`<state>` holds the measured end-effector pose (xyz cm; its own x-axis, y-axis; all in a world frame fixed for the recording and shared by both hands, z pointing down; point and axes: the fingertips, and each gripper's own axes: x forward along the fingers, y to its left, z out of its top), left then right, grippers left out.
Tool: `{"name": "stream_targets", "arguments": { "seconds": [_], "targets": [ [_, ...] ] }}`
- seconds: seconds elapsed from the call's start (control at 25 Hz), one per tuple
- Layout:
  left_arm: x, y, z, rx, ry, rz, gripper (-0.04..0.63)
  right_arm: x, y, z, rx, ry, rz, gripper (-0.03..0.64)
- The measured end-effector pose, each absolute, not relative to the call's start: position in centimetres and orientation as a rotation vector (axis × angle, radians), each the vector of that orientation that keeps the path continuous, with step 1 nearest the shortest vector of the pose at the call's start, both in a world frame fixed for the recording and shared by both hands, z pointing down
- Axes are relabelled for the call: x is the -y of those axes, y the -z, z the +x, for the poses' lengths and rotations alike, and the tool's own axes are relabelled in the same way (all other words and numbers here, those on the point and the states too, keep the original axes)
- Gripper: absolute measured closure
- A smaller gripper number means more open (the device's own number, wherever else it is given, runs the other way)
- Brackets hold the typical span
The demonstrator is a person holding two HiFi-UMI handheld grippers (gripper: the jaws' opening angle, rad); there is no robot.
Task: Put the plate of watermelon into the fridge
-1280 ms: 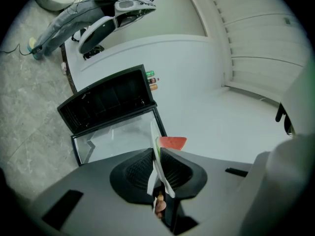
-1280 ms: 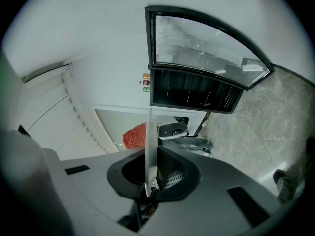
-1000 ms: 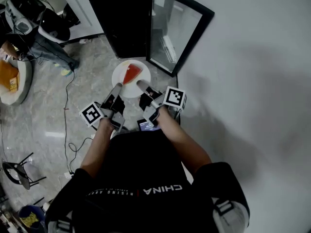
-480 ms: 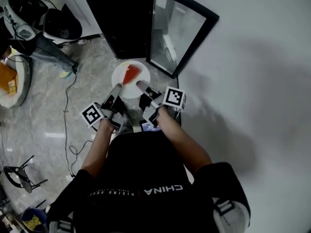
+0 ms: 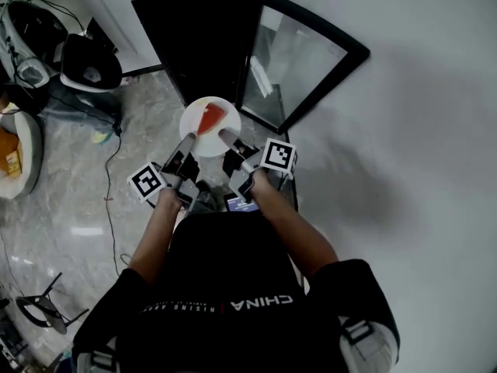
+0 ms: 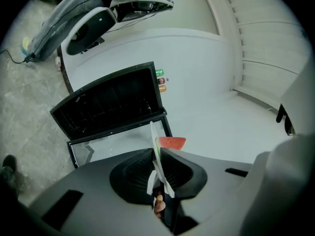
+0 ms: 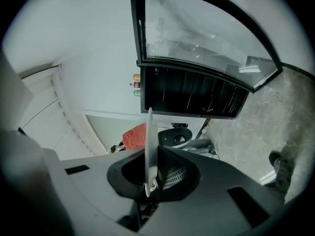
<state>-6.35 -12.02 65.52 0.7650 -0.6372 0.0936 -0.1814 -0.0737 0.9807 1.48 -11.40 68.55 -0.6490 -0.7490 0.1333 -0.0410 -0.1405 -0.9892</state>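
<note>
A white plate (image 5: 208, 133) carries a red wedge of watermelon (image 5: 210, 118) and hangs level just before the black fridge (image 5: 198, 37), whose glass door (image 5: 299, 64) stands open to the right. My left gripper (image 5: 189, 141) is shut on the plate's left rim and my right gripper (image 5: 225, 137) on its right rim. In the left gripper view the plate (image 6: 156, 149) shows edge-on between the pads of the left gripper (image 6: 158, 156), the watermelon (image 6: 171, 142) beyond. In the right gripper view the right gripper (image 7: 151, 156) pinches the plate (image 7: 149, 141), with the watermelon (image 7: 135, 135) to its left and the fridge (image 7: 192, 96) ahead.
The marble floor (image 5: 70, 231) holds a trailing black cable (image 5: 107, 179) and black-and-white gear (image 5: 84, 62) at the upper left. A round cushion (image 5: 19, 162) lies at the left edge and a stool (image 5: 39, 309) at the lower left. A white wall (image 5: 419, 130) runs on the right.
Both grippers keep their hold on the plate. The fridge's open front now sits a little closer to the plate's far rim, and the head view has shifted slightly.
</note>
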Motion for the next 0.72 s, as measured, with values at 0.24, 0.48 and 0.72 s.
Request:
{"name": "stream_targets", "arguments": {
  "seconds": [0.24,0.48,0.72],
  "targets": [
    [11.6,-65.7,-7.5,0.798,0.478,1.535,0.548,11.7,-68.9,0.0,-1.658,1.997,-0.775,0.586],
    [11.3,-65.9,-7.1,0.731,0.445,1.558,0.548,11.0,-68.8,0.7,-1.614,1.958,-0.827,0.586],
    [11.5,-65.6,-7.0,0.699,0.453,1.550,0.548,11.0,-68.2,0.8,-1.617,1.952,-0.867,0.586]
  ]
}}
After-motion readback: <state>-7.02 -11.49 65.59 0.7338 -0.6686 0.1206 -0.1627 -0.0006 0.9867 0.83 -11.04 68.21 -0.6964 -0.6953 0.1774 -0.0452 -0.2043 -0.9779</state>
